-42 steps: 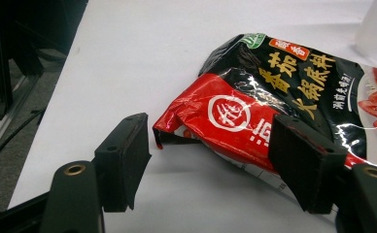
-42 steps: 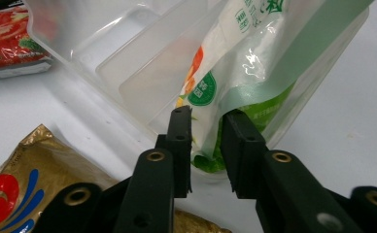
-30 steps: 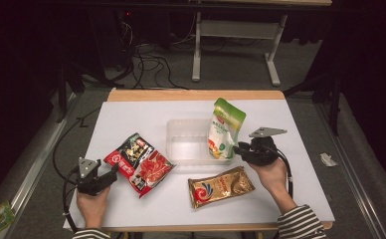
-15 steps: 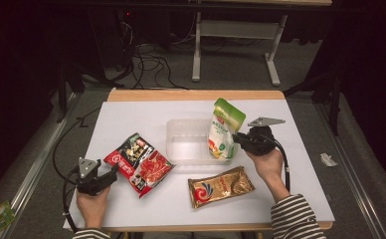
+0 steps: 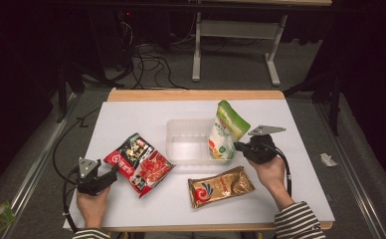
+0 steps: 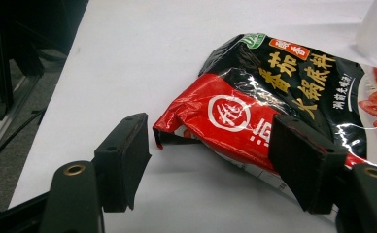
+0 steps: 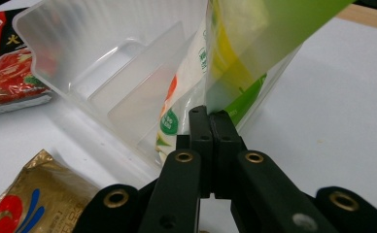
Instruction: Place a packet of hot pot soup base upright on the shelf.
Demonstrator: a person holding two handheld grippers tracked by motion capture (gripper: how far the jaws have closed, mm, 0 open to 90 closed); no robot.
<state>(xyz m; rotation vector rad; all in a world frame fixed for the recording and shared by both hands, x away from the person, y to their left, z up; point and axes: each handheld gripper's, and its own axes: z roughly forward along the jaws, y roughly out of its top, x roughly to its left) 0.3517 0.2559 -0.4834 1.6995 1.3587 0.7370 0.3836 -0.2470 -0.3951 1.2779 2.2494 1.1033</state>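
My right gripper — clamped on the green-white pouch — has carried it over the clear bin, seemingly ready to lower.

In the right gripper view the green pouch runs off the top edge, its print too blurred to read, and the gold packet is cut off at the near-left corner.

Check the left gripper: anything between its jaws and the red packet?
Nothing visible. The left gripper is open, and the red packet has its crumpled corner lying on bare table just ahead of the gap, with the right-hand jaw already overlapping the packet's edge. The bin sits farther off.
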